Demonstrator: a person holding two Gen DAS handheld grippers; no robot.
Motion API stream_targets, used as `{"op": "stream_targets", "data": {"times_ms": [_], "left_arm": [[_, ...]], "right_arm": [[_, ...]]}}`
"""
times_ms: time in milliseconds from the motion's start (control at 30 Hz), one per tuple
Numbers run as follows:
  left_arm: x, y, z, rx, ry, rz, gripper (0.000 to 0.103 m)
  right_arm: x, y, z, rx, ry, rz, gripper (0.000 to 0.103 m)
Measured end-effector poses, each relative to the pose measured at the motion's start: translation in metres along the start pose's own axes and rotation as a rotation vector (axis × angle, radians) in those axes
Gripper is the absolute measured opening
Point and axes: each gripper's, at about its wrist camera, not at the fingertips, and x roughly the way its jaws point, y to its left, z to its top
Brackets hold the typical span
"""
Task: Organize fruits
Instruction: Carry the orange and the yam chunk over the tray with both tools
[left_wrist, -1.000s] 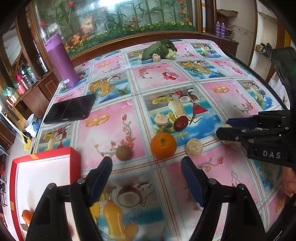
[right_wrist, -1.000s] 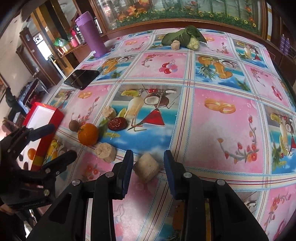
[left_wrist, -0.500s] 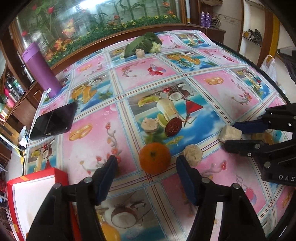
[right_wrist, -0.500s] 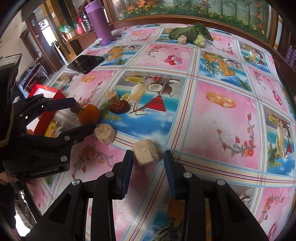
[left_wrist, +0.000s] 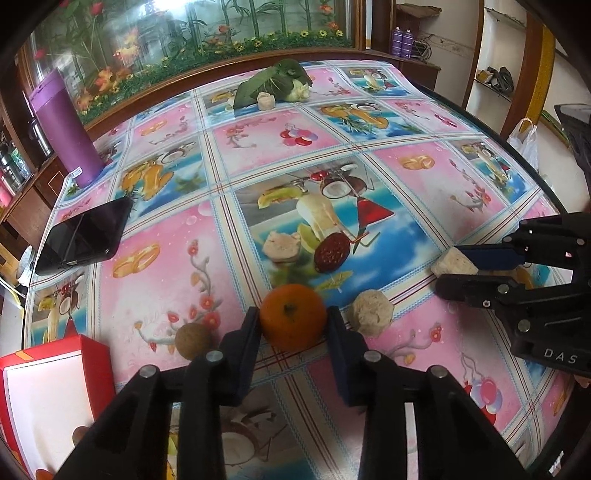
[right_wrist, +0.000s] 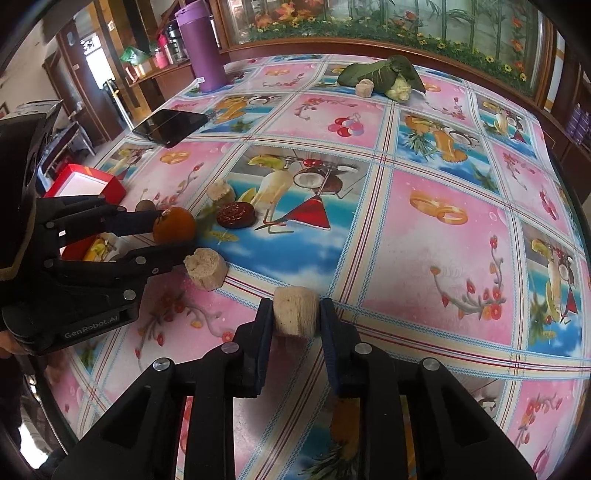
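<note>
Orange (left_wrist: 292, 322) sits on the table (left_wrist: 424, 177) between the left gripper's (left_wrist: 291, 325) pads, whose jaws have just been closing and now press its sides. Just right of that gripper lies a beige chunk (left_wrist: 371, 312); just left, a small brown fruit (left_wrist: 192, 340). Right gripper (right_wrist: 295, 317), also just closing, clamps a second beige chunk (right_wrist: 295, 312).

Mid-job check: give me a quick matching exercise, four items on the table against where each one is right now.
Items:
1. orange
2. beige chunk
3. phone
4. purple tumbler

Places:
A. between the right tool's pads
B. upright near the table's far edge
C. between the left tool's pads
D. flat on the cloth, nearer than the tumbler

Pairs: 1-C, 2-A, 3-D, 4-B
</note>
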Motion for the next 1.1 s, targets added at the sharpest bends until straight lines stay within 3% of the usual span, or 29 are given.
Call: {"op": "stream_targets", "data": {"times_ms": [167, 367, 700, 867, 1100], "left_arm": [[-0.014, 0.006, -0.003, -0.040, -0.035, 0.018, 0.038], [-0.070, 0.013, -0.019, -0.069, -0.151, 0.044, 0.038], [-0.153, 0.064, -0.094, -0.220, -0.267, 0.179, 0.037], [-0.169, 0.097, -0.132, -0.307, -0.269, 0.252, 0.037], [-0.183, 0.146, -0.175, -0.405, -0.253, 0.348, 0.037]], "right_arm": [[-0.005, -0.007, 0.003, 0.043, -0.036, 0.005, 0.024], [-0.021, -0.016, 0.007, 0.100, -0.149, 0.011, 0.024], [-0.037, -0.018, 0.012, 0.205, -0.307, 0.045, 0.024], [-0.040, 0.025, 0.012, 0.180, -0.345, 0.154, 0.024], [-0.025, 0.144, 0.022, 0.024, -0.317, 0.346, 0.024]]}}
